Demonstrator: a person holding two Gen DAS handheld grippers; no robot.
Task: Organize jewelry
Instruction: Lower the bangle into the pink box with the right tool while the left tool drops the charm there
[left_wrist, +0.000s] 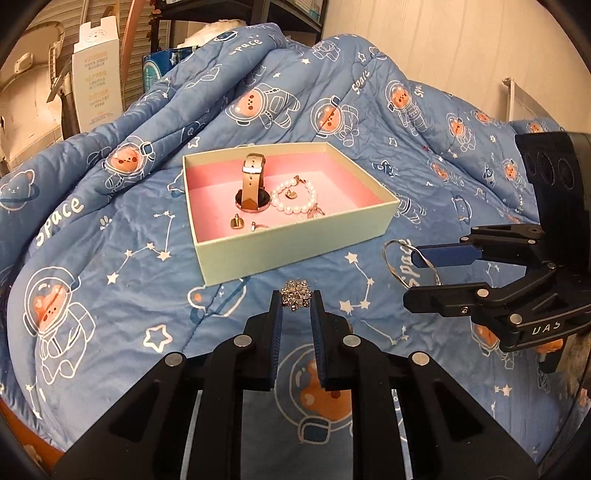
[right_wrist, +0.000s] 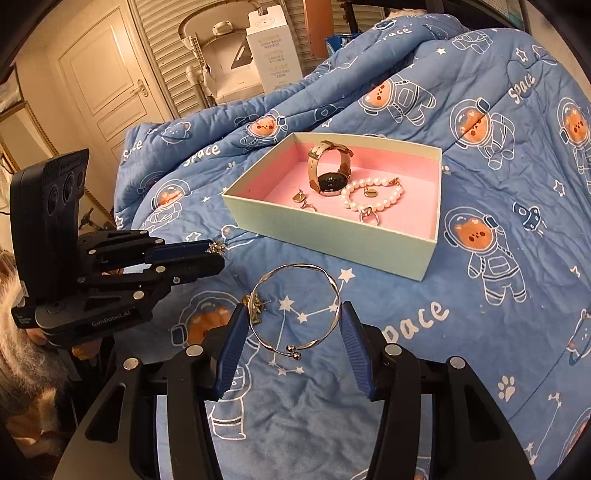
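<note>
My left gripper (left_wrist: 296, 301) is shut on a small crystal snowflake brooch (left_wrist: 295, 297), held just above the blue quilt in front of the box. The right wrist view shows the same brooch (right_wrist: 217, 248) at the tips of that gripper (right_wrist: 218, 258). My right gripper (right_wrist: 293, 314) is shut across a twisted silver bangle (right_wrist: 314, 267) with ball ends. A small gold piece (right_wrist: 256, 308) sits by its left pad; I cannot tell if it hangs from the bangle. The pale green, pink-lined box (left_wrist: 295, 254) (right_wrist: 332, 240) holds a beige-strapped watch (left_wrist: 253, 184), a pearl bracelet (left_wrist: 295, 201) and small gold earrings (left_wrist: 236, 222).
A rumpled blue quilt (left_wrist: 110, 258) printed with astronaut bears covers the whole bed and rises in folds behind the box. A white carton (right_wrist: 271, 55), a shuttered cabinet and a door (right_wrist: 107, 74) stand beyond it. A furry sleeve (right_wrist: 22, 354) shows behind the left gripper.
</note>
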